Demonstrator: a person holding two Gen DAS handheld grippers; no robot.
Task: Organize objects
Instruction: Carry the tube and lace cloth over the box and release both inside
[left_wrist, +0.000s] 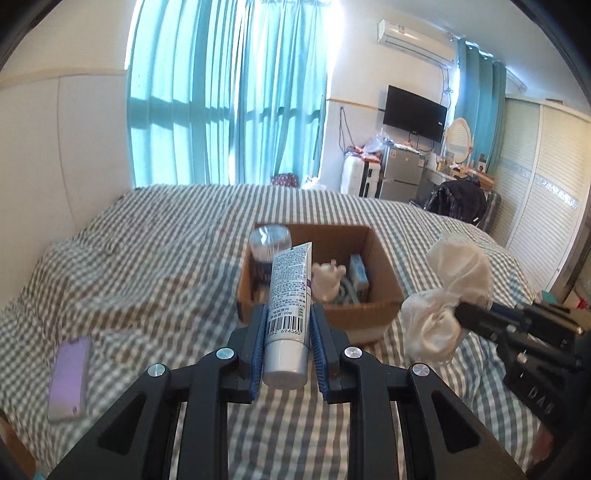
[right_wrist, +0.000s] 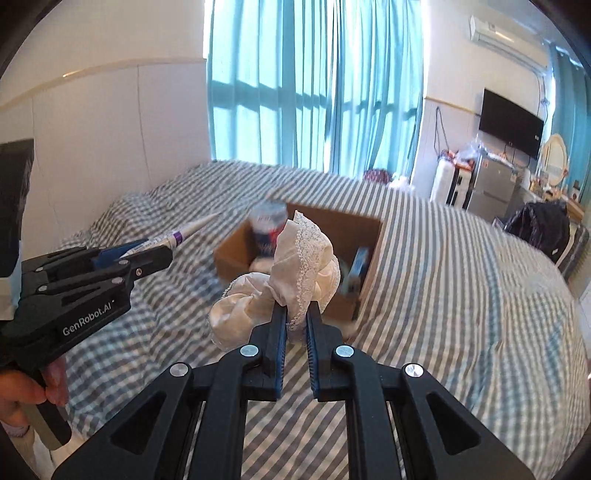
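While both my tongs hang above the bed (left_wrist: 147, 236), findings:
Left tongs (left_wrist: 287, 332): clenched on a tube (left_wrist: 290, 291), long axis pointing straight ahead at the box (left_wrist: 384, 284).
Right tongs (right_wrist: 296, 317): clenched on a white cloth (right_wrist: 295, 258).
Box: ahead and below both; neither hand clearly nearer.
Phone (left_wrist: 70, 376): on the bed, left.
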